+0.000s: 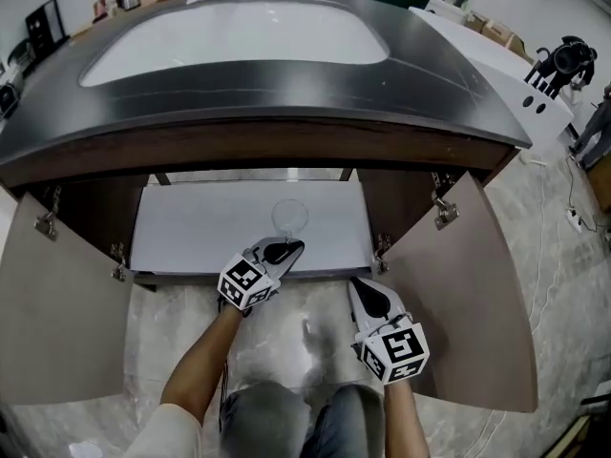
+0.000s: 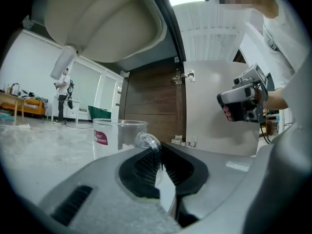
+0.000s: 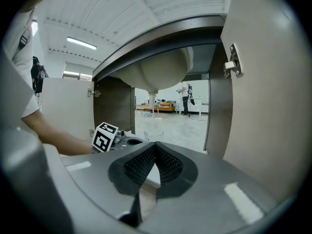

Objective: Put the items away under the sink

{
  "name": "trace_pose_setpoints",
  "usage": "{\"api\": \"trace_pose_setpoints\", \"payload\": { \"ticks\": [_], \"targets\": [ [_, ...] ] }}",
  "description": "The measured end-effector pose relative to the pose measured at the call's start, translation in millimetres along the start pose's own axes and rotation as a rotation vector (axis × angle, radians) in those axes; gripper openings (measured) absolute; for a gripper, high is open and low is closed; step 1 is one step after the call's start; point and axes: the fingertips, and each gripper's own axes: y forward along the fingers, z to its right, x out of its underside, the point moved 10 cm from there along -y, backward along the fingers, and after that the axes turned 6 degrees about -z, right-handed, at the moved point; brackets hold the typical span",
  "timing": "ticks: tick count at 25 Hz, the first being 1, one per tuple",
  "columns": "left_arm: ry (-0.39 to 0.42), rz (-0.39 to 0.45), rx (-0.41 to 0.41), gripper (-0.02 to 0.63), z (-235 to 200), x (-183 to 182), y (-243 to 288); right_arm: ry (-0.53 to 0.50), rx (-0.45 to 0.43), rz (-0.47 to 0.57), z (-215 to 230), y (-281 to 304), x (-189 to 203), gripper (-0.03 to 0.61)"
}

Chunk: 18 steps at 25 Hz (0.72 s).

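Observation:
A clear plastic cup (image 1: pixel 289 216) with a red label stands upright on the white cabinet floor (image 1: pixel 191 229) under the sink. My left gripper (image 1: pixel 285 251) reaches in from the front edge and is shut on the cup's clear handle (image 2: pixel 146 141), which runs into the jaw tips of the left gripper (image 2: pixel 158 153); the cup (image 2: pixel 117 134) stands just beyond them. My right gripper (image 1: pixel 364 290) hangs outside the cabinet, to the right and nearer me, shut with nothing in it. In the right gripper view the right gripper (image 3: pixel 155 148) points into the opening, with the cup (image 3: pixel 153 133) small ahead.
Both cabinet doors stand wide open, the left door (image 1: pixel 57 313) and the right door (image 1: pixel 473 294). The dark counter with its white basin (image 1: pixel 239 36) overhangs the opening. The basin's underside (image 2: pixel 107 18) and drain pipe (image 2: pixel 64 62) hang above the cabinet floor. Marbled floor lies below me.

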Motion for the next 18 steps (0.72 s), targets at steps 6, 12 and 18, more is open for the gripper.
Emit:
{"api": "trace_pose_setpoints", "payload": {
  "ticks": [6,12,18],
  "targets": [
    [-0.027,-0.029,0.045,0.008,-11,26,39,0.015,0.028,-0.024,4,2,14,0.006],
    [-0.054,-0.062,0.082,0.009,-8,36,61,0.024,0.054,-0.050,6,-5,24,0.006],
    [-0.088,-0.091,0.085,0.009,-12,39,73,0.028,0.065,-0.054,6,-15,27,0.006]
  ]
}}
